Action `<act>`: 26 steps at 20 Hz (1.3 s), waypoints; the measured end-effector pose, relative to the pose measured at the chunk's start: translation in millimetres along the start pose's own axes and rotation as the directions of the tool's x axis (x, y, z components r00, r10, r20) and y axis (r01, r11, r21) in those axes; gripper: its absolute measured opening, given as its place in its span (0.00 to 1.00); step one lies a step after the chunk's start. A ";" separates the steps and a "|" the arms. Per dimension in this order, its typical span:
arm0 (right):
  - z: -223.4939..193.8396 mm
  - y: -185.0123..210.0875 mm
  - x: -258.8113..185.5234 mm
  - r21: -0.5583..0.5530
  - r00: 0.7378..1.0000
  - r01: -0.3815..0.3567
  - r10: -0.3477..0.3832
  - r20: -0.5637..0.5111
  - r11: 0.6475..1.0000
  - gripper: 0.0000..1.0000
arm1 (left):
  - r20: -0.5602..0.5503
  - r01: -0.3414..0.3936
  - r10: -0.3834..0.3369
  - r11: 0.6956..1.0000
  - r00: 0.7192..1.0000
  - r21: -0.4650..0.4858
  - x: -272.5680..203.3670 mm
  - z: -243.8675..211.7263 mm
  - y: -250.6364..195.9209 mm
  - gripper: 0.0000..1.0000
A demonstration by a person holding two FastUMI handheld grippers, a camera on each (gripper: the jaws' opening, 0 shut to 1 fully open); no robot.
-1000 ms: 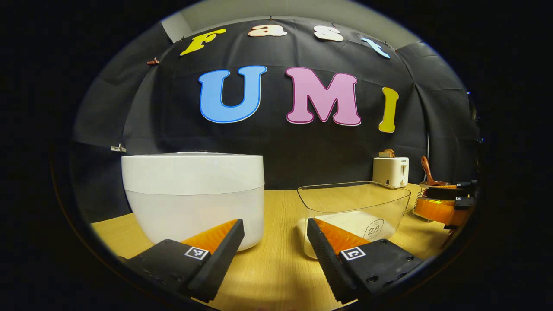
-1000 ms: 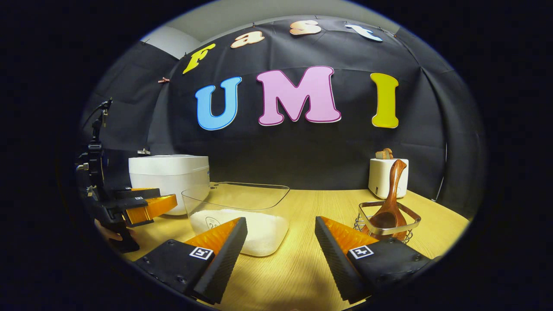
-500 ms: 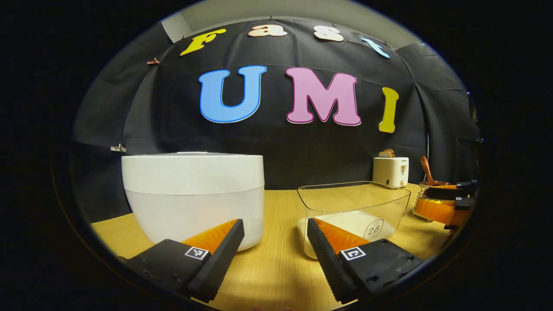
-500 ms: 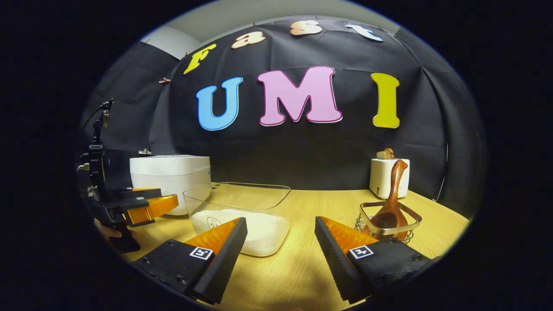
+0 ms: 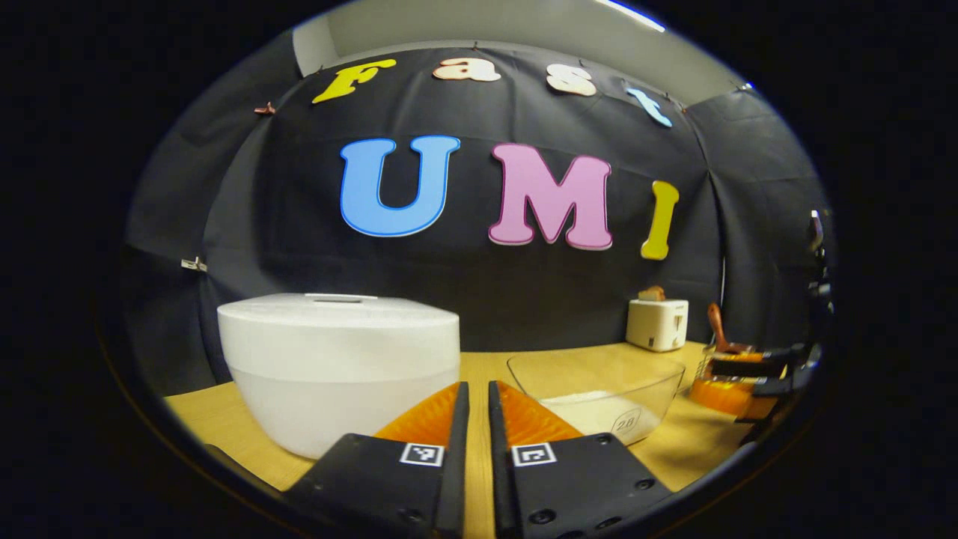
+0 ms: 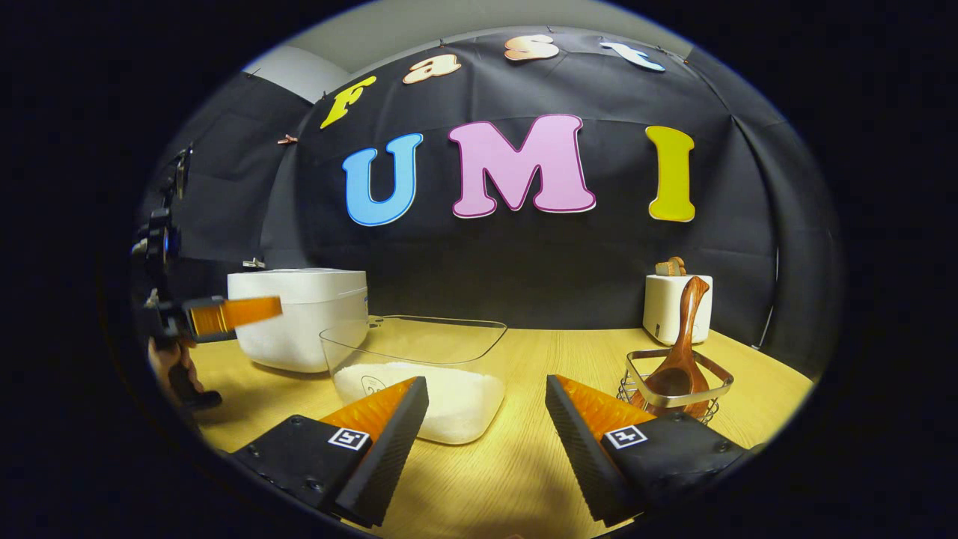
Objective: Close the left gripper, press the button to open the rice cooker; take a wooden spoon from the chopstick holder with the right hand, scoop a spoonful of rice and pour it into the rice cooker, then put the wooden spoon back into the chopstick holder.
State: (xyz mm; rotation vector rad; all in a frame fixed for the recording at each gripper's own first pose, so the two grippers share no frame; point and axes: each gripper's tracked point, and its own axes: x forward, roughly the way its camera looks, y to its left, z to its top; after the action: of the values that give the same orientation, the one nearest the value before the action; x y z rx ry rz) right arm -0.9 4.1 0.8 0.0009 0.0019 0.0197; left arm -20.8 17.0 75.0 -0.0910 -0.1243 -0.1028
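The white rice cooker (image 5: pixel 340 367) (image 6: pixel 299 318) stands on the wooden table with its lid down. My left gripper (image 5: pixel 477 397) is shut on nothing, held in the air in front of the cooker's right side; in the right gripper view the left gripper (image 6: pixel 236 313) hangs at the cooker's left. A clear tub of rice (image 5: pixel 599 397) (image 6: pixel 419 378) sits right of the cooker. The wooden spoon (image 6: pixel 679 340) stands in the wire chopstick holder (image 6: pixel 673 385). My right gripper (image 6: pixel 486 397) is open above the table, between tub and holder.
A white toaster (image 6: pixel 677 307) (image 5: pixel 657 323) stands at the back right by the wall. A hand (image 6: pixel 168 359) holds the left gripper at the table's left edge. Bare table (image 6: pixel 516 464) lies in front of the tub.
My left gripper has shut and risen, tilting so the cooker's top shows. The right gripper has not moved.
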 end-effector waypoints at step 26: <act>0.0 -0.2 0.1 0.001 1.000 0.000 0.000 -0.001 1.000 0.98 | -0.473 -0.122 0.106 0.993 0.875 -0.002 74.9 29.0 125.8 0.08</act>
State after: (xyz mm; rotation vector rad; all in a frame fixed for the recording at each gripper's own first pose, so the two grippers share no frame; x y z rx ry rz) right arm -0.8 3.9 0.8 0.0016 0.0031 0.0196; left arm 63.2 137.2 102.7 -0.1027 0.3736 -0.0062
